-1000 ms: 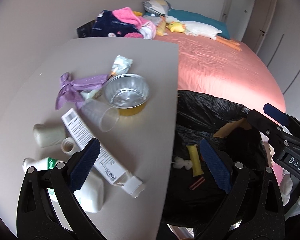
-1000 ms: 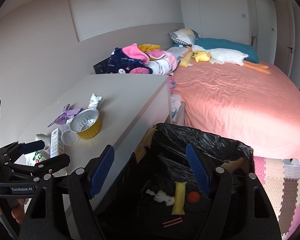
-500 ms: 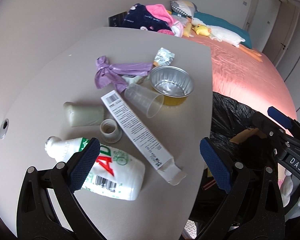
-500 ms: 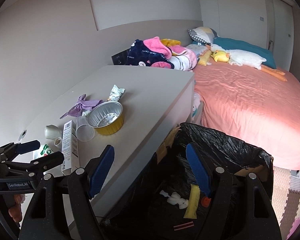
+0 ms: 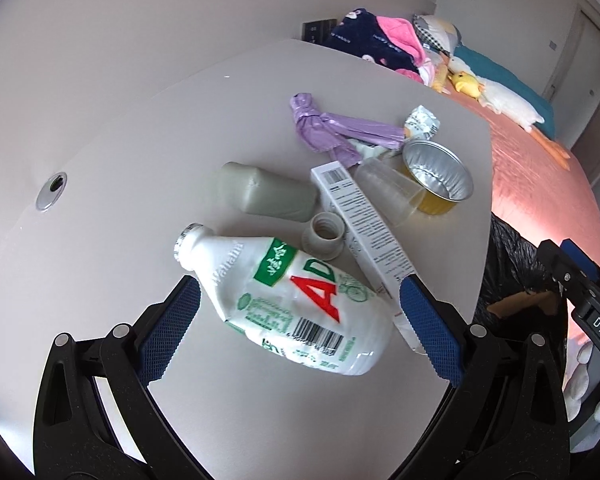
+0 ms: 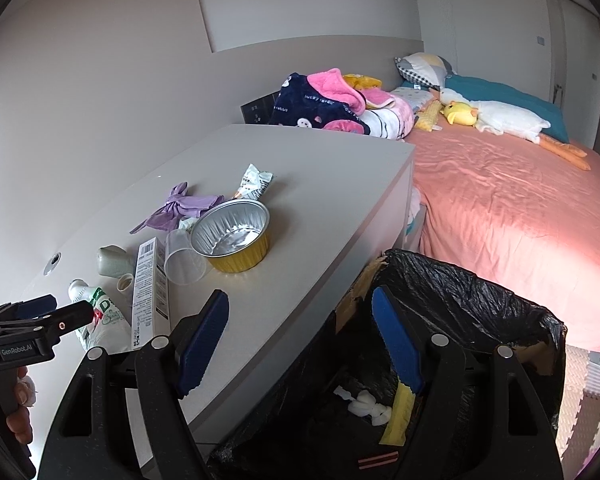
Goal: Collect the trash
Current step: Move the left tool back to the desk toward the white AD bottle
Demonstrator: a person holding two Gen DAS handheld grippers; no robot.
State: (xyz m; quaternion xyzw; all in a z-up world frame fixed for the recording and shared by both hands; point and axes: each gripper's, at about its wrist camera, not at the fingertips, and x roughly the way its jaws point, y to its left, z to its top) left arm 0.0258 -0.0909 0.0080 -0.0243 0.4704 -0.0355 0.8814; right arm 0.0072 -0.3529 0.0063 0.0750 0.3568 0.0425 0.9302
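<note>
Your right gripper (image 6: 300, 336) hangs with its jaws spread and empty, straddling the tabletop (image 6: 320, 184) edge and the black trash bag (image 6: 480, 304). Your left gripper (image 6: 40, 312) sits at the far left over the white bottle (image 6: 100, 320), beside the long box (image 6: 150, 280) and foil cup (image 6: 232, 236).

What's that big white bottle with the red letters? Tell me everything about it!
The white bottle looks like plastic, with a green band, big red letters, a barcode and small print. Its cap is off; the ribbed open neck points toward the wall. It is dented and lies on its side on the grey desk, between the open jaws of the left gripper, which do not touch it. Its side lies against the long white box.
</note>
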